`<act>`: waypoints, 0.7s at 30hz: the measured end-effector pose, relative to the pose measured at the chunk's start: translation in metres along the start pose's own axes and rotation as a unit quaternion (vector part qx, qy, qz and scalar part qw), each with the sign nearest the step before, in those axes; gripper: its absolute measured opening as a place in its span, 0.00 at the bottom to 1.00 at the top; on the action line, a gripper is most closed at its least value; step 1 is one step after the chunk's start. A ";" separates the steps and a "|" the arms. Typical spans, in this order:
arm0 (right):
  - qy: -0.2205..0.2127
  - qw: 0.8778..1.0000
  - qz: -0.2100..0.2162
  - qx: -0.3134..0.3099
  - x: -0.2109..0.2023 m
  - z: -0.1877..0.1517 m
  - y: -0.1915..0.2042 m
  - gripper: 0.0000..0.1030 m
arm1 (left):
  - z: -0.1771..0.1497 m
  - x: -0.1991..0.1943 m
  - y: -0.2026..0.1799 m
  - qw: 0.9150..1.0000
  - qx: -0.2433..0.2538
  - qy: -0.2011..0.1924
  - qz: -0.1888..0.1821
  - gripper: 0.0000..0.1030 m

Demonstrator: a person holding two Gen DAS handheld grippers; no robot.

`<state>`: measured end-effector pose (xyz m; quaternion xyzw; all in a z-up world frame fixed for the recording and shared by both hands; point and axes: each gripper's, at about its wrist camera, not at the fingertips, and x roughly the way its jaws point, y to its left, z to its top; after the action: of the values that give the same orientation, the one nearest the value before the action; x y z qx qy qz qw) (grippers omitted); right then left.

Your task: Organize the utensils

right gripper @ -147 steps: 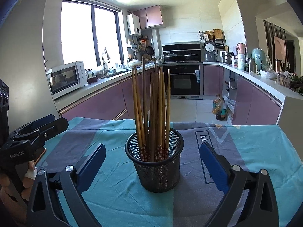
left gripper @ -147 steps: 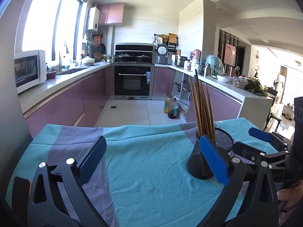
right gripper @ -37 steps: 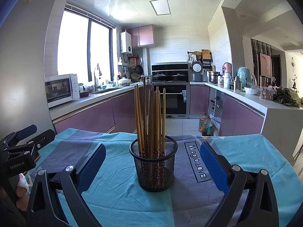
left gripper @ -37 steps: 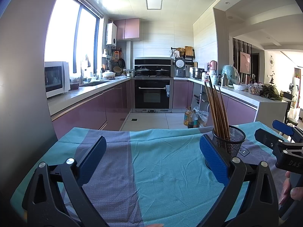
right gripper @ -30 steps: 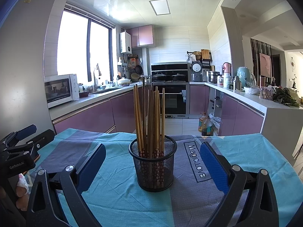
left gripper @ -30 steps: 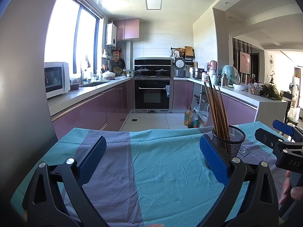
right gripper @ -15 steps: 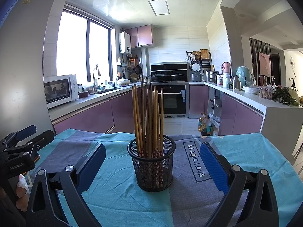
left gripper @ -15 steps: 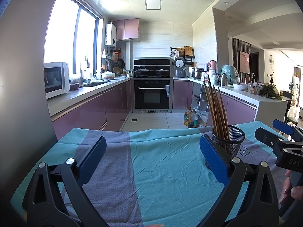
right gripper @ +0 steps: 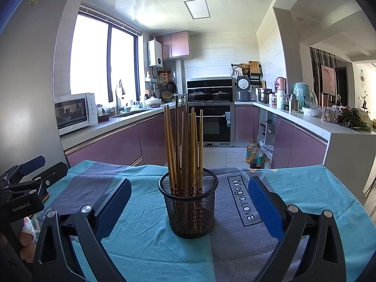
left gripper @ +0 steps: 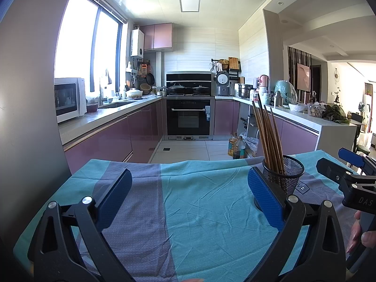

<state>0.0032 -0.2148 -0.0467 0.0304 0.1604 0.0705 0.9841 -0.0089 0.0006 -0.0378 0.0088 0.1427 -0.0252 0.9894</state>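
Note:
A black mesh holder [right gripper: 189,205] stands upright on the table with several brown chopsticks [right gripper: 185,150] in it. It sits centred in front of my right gripper [right gripper: 189,202], which is open and empty, jaws wide apart on either side of it. In the left wrist view the holder [left gripper: 283,176] shows behind my right finger pad [left gripper: 264,198], chopsticks [left gripper: 268,136] leaning left. My left gripper [left gripper: 189,199] is open and empty over bare cloth, left of the holder.
The table wears a teal and purple cloth [right gripper: 305,192] with "Magic.LOVE" printed on it. Beyond the far edge lie kitchen floor, purple cabinets [left gripper: 112,138], an oven and a counter [right gripper: 340,136]. The other gripper shows at each view's side [left gripper: 352,183] [right gripper: 21,185].
Over the last second almost nothing moved. Since about five seconds ago both grippers have drawn back and risen from the holder, which now looks smaller and farther.

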 end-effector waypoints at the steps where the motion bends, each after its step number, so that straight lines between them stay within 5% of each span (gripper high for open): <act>1: 0.000 1.000 0.000 0.001 0.000 0.000 0.000 0.93 | 0.000 0.000 0.000 1.000 0.000 0.000 0.000 0.94; 21: 0.001 1.000 0.001 0.002 0.000 0.000 -0.002 0.94 | 0.001 -0.001 0.000 1.000 0.001 0.000 -0.001 0.94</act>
<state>0.0029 -0.2165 -0.0470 0.0327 0.1615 0.0709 0.9838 -0.0096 0.0002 -0.0369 0.0092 0.1431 -0.0262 0.9893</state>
